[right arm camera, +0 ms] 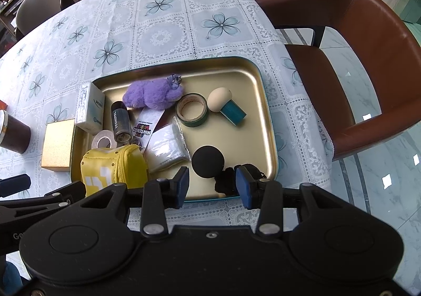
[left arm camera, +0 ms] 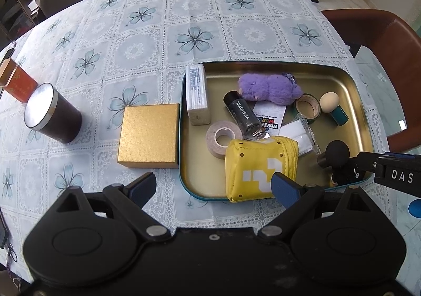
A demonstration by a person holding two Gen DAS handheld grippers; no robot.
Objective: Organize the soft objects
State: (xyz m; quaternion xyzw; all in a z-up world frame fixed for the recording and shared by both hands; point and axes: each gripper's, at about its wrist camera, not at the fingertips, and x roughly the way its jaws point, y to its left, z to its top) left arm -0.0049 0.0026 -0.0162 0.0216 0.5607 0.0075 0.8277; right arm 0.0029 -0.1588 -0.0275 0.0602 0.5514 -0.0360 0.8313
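Observation:
A gold metal tray [left arm camera: 352, 90] [right arm camera: 265, 101] holds a purple plush toy [left arm camera: 268, 88] [right arm camera: 150, 93], a yellow zip pouch [left arm camera: 260, 169] [right arm camera: 113, 164], a white soft packet [right arm camera: 168, 148], a black round sponge [right arm camera: 208, 161], a beige sponge on a teal base [right arm camera: 223, 104], tape rolls and a dark bottle [left arm camera: 244, 117]. My left gripper [left arm camera: 213, 188] is open above the tray's near left corner, its right finger over the yellow pouch. My right gripper [right arm camera: 211, 186] is open at the tray's near edge, around a black crumpled item [right arm camera: 226, 180].
A gold box [left arm camera: 150, 135] sits left of the tray, with a dark lidded jar [left arm camera: 52, 114] and a red box [left arm camera: 15, 80] further left. A white box [left arm camera: 197, 93] leans on the tray's left rim. A brown chair [right arm camera: 368, 59] stands at the table's right.

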